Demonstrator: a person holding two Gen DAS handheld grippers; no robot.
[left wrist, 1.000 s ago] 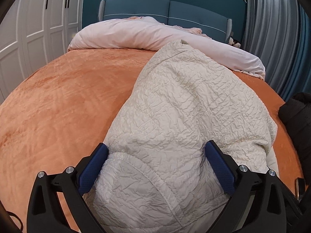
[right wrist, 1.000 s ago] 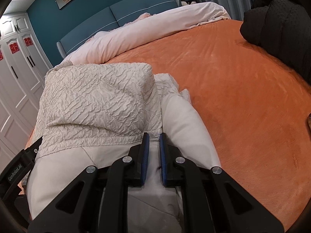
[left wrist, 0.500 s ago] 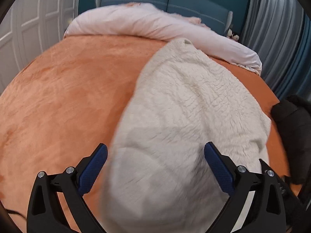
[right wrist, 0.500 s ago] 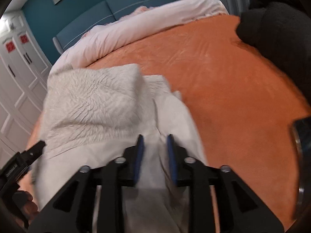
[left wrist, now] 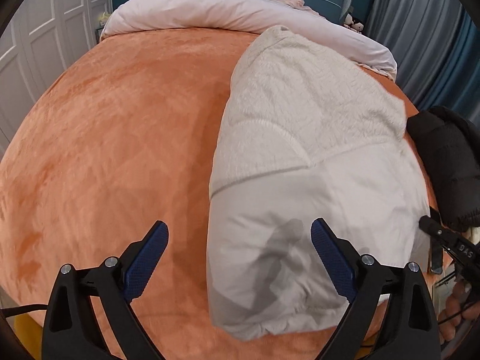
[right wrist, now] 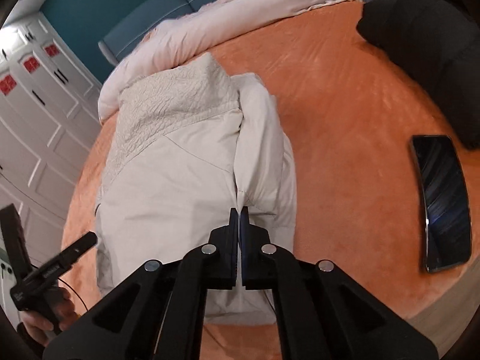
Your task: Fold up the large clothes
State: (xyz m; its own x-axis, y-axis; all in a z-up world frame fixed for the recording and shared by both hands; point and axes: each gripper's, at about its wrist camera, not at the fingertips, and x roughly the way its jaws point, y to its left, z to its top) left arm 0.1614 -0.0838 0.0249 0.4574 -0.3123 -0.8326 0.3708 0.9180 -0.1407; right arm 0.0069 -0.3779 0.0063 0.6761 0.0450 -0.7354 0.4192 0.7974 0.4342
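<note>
A cream jacket (left wrist: 303,156) lies folded lengthwise on the orange bedspread (left wrist: 120,138); its crinkled lining is turned up at the far end and its smooth shell is nearest me. My left gripper (left wrist: 240,249) hangs open above the jacket's near left edge, one finger over the bedspread and the other over the shell. In the right wrist view the jacket (right wrist: 180,180) fills the middle. My right gripper (right wrist: 239,210) is shut, its tips over the crease beside the folded-in sleeve. Whether they pinch any cloth I cannot tell.
A black garment (right wrist: 426,45) is heaped at the bed's right side, and a dark phone (right wrist: 441,207) lies flat near it. A pale pink duvet (left wrist: 225,9) is rolled along the headboard end. White wardrobe doors (right wrist: 39,114) stand to the left.
Both grippers have drawn back and up from the jacket. The left one has slid left, off the cloth it straddled. The right jaws opened a little, then shut.
</note>
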